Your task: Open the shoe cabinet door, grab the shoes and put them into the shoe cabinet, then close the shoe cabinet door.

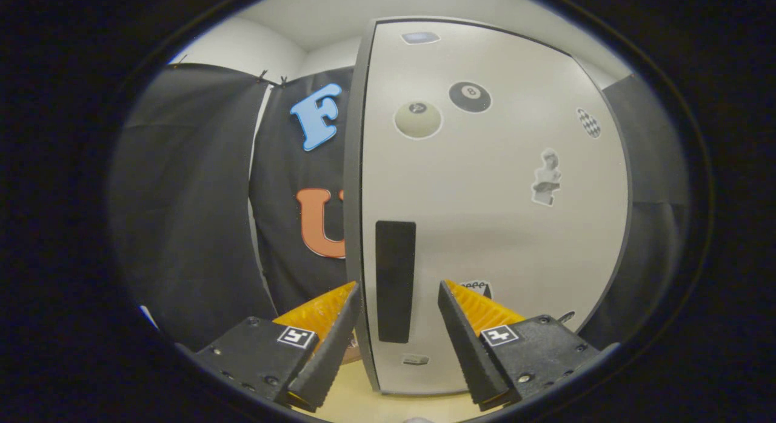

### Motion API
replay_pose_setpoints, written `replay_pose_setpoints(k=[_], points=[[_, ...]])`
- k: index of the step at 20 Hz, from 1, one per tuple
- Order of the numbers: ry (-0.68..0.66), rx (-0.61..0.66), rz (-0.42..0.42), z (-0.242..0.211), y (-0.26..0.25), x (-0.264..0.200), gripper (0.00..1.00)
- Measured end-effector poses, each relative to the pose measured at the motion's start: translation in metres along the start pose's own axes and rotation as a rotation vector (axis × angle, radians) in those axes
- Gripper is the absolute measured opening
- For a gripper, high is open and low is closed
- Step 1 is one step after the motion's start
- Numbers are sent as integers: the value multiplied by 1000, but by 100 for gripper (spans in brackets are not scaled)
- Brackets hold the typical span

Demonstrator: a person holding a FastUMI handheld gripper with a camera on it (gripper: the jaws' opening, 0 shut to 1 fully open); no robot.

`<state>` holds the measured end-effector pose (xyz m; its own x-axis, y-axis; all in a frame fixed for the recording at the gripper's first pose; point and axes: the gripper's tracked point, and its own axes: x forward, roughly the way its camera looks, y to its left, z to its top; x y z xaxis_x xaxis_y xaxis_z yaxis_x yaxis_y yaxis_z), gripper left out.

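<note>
So the gripper (397, 302) was sitting with its jaws spread wide and nothing in them. Both fingers were apart, pointing straight ahead at the shoe cabinet door (497, 229), and I couldn't tell whether either tip actually touched it. The left finger (330, 335) sat out past the door's left edge, the right finger (470, 335) was in front of the door face, so that edge ran up right between them. The dark vertical handle strip (395, 280) was also between the two fingers, just right of the door's edge and low on the panel.

The pose was pretty level, aimed head-on at the lower part of the door, with both fingers at about the same height.

The door itself was pale grey with a darker edge band (353, 186) down the left side, and it looked shut or close to it, hard to say from this angle. It had a bunch of stickers: a cream billiard ball (418, 119), a black eight ball (470, 97), a little statue bust (547, 177), and a checkered one (589, 122) near the right edge.

Below the door was a light wood-coloured floor (364, 405). Black cloth (194, 217) hung to the left of the cabinet, with white wall (242, 47) and ceiling above it.
</note>
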<state>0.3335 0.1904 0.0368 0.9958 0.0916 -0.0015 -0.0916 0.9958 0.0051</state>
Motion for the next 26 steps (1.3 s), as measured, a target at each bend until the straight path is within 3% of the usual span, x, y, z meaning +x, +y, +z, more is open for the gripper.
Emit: replay_pose_setpoints(k=[2, 5, 7, 13, 17, 26], points=[[30, 26, -1, -5, 1, 11, 79], [49, 70, -13, -12, 4, 21, 51], [49, 53, -38, -12, 3, 23, 42], [63, 3, -41, -18, 0, 22, 39], [79, 44, 37, -22, 1, 15, 35], [72, 7, 96, -22, 5, -17, 25]])
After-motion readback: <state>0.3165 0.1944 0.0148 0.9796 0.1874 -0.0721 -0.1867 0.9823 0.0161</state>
